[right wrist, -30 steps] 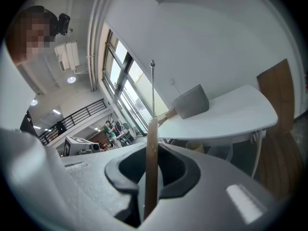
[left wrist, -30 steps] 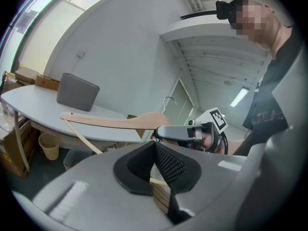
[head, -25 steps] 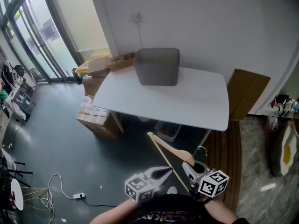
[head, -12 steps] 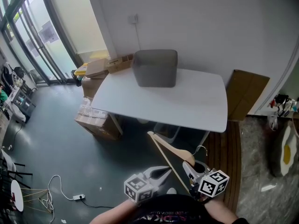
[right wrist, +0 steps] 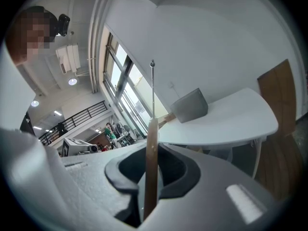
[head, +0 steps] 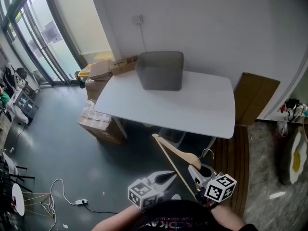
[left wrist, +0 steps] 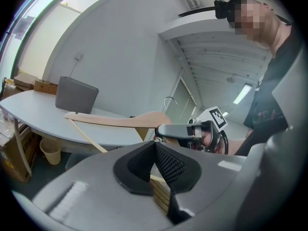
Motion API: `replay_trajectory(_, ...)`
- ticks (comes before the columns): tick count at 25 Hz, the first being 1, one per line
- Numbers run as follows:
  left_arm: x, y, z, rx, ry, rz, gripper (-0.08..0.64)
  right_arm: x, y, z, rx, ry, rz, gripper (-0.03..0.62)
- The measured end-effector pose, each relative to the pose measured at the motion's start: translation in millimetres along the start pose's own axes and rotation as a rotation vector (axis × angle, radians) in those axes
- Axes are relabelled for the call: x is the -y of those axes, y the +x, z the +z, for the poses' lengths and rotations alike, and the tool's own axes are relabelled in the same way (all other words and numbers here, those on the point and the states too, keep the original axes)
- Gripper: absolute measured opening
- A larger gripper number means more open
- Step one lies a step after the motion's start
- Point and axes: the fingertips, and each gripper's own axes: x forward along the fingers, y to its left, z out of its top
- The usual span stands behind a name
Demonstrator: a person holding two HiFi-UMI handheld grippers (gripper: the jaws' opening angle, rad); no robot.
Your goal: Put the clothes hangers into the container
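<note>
Head view: one hanger (head: 174, 151) in right claw (head: 195, 173), one container (head: 160, 71).

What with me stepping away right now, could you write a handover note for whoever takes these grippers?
Right gripper: shut on a wooden hanger, held in the air short of the table.
Left gripper: jaws together, nothing clamped.
Grey container: on the table's far side, no hanger showing in it.
Done: one hanger picked up.
Left: carry it to the container and drop it in.
</note>
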Motion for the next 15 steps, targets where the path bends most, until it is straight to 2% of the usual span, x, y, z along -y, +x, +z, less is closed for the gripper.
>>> replay_trajectory(9, -13, -5, -2, -0.015, -0.001, 0.02, 0.006, 6, 16, 1, 0.002, 0.015, 0.019, 0.055)
replay_trajectory(15, -36, -9, 2, -0.007, 0.002, -0.003, 0.006, 3, 38, 0, 0.012, 0.012, 0.004, 0.055)
